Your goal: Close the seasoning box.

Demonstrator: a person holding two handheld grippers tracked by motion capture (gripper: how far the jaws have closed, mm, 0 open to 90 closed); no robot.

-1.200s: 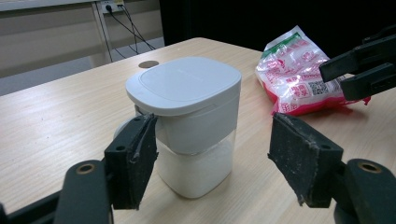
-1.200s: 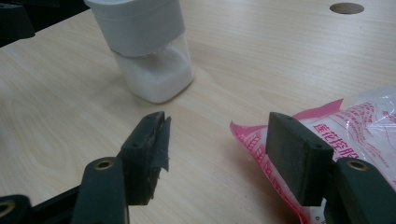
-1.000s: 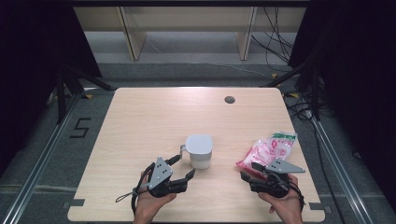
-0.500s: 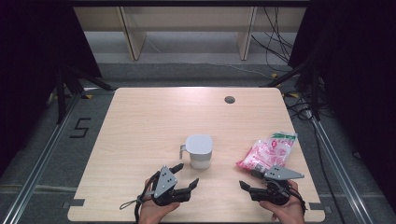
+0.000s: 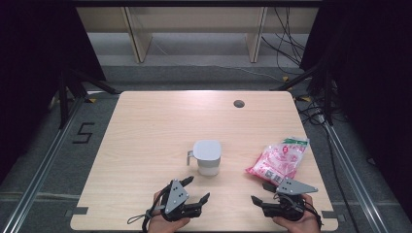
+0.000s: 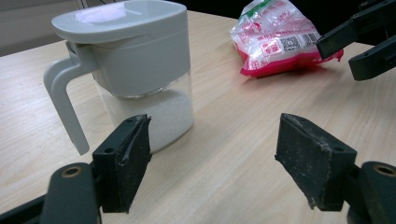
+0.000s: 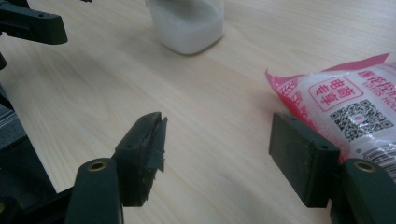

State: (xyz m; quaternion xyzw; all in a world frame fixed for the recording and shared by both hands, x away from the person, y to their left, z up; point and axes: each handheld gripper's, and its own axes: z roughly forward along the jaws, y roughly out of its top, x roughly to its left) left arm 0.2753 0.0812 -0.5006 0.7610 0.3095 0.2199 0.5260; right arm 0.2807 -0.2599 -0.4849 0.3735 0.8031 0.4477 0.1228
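Left tongs (image 5: pixel 198 188) now drawn back from jug (image 5: pixel 208 157), both tongs apart, empty, jug beyond.

The worktop (image 5: pixel 145 136) is light beige wood with a fine pale grain and one small dark grey round spot (image 5: pixel 238 103) near its far edge. The jug (image 6: pixel 135 70) has a light grey lid, handle and upper part; its lower part is clear and shows white grains inside. The bag (image 5: pixel 279 160) is pink and white, with red printing, a black-and-white square code and a little green at the top. The left claw (image 5: pixel 198 188) and the right claw (image 5: pixel 259 191) are both black, each with a grey plate on top.
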